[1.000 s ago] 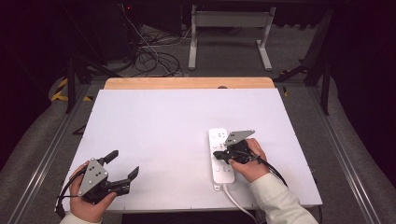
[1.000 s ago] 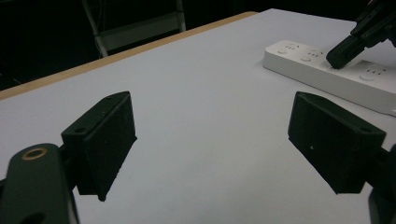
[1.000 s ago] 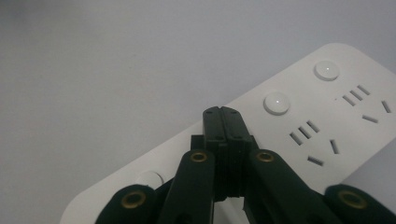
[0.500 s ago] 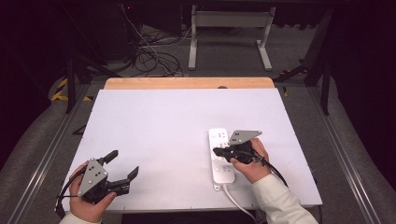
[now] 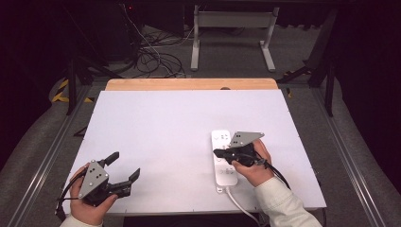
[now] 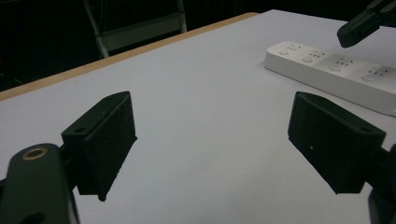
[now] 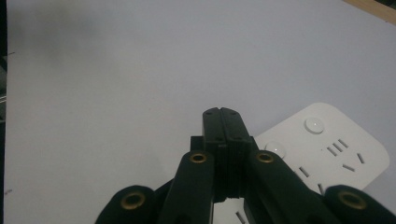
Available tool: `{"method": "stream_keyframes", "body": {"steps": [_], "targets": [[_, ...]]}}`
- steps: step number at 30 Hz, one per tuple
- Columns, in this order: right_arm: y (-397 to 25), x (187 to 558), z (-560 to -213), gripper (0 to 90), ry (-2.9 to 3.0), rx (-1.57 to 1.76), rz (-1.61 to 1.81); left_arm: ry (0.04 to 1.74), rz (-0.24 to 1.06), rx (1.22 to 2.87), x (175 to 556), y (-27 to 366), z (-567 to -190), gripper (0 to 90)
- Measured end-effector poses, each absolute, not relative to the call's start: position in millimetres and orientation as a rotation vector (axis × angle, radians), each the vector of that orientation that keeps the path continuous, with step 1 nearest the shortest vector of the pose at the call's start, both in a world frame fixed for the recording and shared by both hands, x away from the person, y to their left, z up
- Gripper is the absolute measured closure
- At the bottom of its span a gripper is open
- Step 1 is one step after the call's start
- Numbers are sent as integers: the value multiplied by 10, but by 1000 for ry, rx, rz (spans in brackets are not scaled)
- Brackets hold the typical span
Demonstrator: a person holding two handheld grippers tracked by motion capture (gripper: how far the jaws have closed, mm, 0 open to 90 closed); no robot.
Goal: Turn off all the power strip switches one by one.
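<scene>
While the left gripper (image 5: 122, 171) waits at the near left corner of the flat white bench (image 5: 161, 132) with its jaws spread wide and empty, the right gripper (image 5: 218, 152) hangs over the long white plastic power strip (image 5: 223, 161) at near right, jaws pressed together on nothing. It looks set to press one of the strip's round switches; that calls for a short, straight push down.

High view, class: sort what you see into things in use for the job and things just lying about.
In use:
- power strip on the white table
- right gripper, jaws shut, over the strip
- left gripper, jaws open, near the front corner

Lying about:
- cables on the floor
- metal stand behind the table
</scene>
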State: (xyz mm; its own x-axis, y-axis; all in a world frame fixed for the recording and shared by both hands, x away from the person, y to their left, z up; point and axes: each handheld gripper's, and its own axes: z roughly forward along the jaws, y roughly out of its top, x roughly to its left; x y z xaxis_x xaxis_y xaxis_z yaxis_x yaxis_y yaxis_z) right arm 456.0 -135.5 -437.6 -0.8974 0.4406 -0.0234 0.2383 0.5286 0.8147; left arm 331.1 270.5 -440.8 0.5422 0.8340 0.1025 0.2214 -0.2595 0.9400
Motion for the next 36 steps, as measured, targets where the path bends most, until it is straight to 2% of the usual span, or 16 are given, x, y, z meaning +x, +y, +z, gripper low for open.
{"method": "stream_keyframes", "body": {"steps": [15,25,36], "targets": [[-1401,4800,-4235,900,2467,661,1342,881,757,1776,3325,2699,-4420,156],[-1430,5022,-4376,900,2435,770,1318,883,757,1780,3326,2697,-4424,156],[-1395,5037,-4449,900,2482,765,1269,880,758,1782,3328,2699,-4424,157]]}}
